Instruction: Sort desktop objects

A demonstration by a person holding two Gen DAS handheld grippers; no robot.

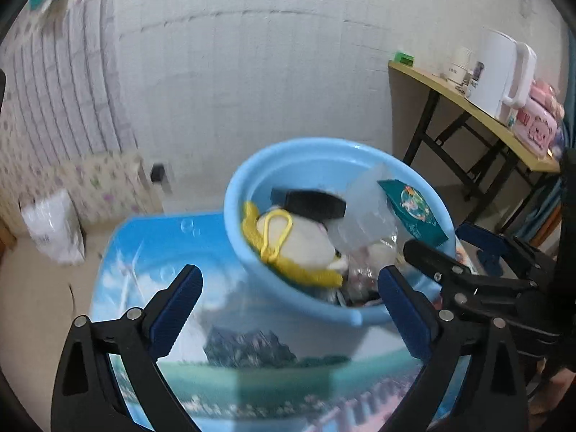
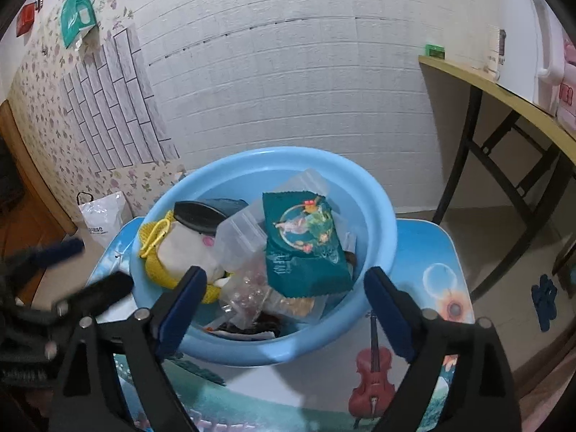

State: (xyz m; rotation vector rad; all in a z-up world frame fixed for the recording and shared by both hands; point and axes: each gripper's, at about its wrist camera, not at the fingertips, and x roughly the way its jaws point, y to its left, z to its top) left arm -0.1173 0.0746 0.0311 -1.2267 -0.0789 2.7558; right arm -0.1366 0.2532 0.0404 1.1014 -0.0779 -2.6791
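Probably light and forgiving, nearly all of it: blue basin [image 2: 378,216] on the small picture-printed table [image 2: 442,273], heaped with soft goods. Teal foil packet [image 2: 306,248] uppermost on the right side — thin, crinkly, slick; best pinched by a crimped edge, not the flat face. Clear zip bag [image 2: 248,230] beneath it, limp and slippery, likely to slide out of a shallow pinch. White plush toy [image 1: 306,241] on the left with yellow knit trim and a yellow clip loop [image 1: 275,232] — squashy, safe to squeeze across the body. Black, stiff-looking piece [image 1: 309,205] resting across the plush (identity unclear).

Left gripper [image 1: 288,309] wide, nothing between the pads, hovering over the basin's near-left rim. Right gripper [image 2: 284,309] likewise wide and empty, straddling the near rim.

Seen only from the right wrist: the packet's whole printed face, a violin picture [image 2: 372,378] on the tabletop, brown and clear wrappers low in the basin. Seen only from the left wrist: the right gripper side-on, poised beside the basin's right rim, and pink boxes [image 1: 540,122] on the side table — though blurred.
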